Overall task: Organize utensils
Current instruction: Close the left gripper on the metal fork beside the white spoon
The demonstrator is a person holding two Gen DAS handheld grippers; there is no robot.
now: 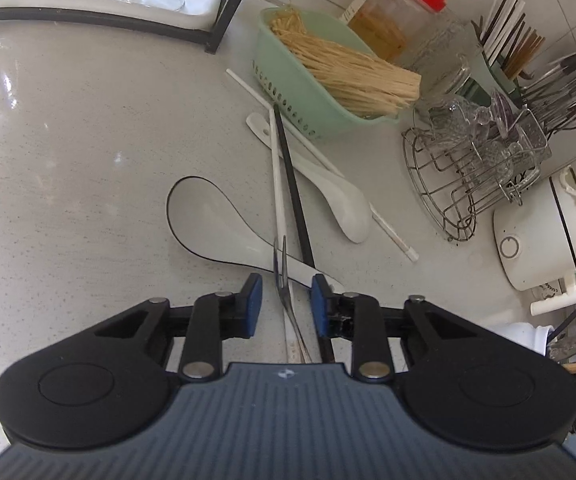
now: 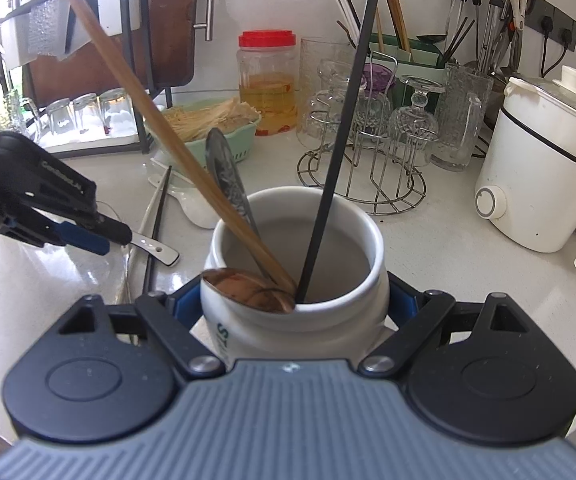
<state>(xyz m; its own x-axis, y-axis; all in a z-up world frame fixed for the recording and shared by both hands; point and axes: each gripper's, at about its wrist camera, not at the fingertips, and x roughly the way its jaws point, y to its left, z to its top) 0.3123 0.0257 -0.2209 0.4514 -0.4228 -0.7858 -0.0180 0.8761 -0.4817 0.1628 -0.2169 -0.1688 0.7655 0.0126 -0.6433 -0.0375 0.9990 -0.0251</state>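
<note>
On the table, your left tongs [image 1: 286, 300] released astride a small fork [image 1: 284, 276], handle end hidden beneath; your right tongs [image 2: 293, 300] grasping the white jar [image 2: 339, 312], fingertips mostly hidden.

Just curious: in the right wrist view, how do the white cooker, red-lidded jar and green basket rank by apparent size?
1. Cooker
2. Jar
3. Basket, though a chopstick and spoon handle hide part of it, so its place below the jar is unsure.

the fork's [image 1: 288, 304] handle is being hidden under the left gripper's [image 1: 286, 300] body. the white jar's [image 2: 299, 312] base and lettering are being covered by the right gripper [image 2: 293, 304].
</note>
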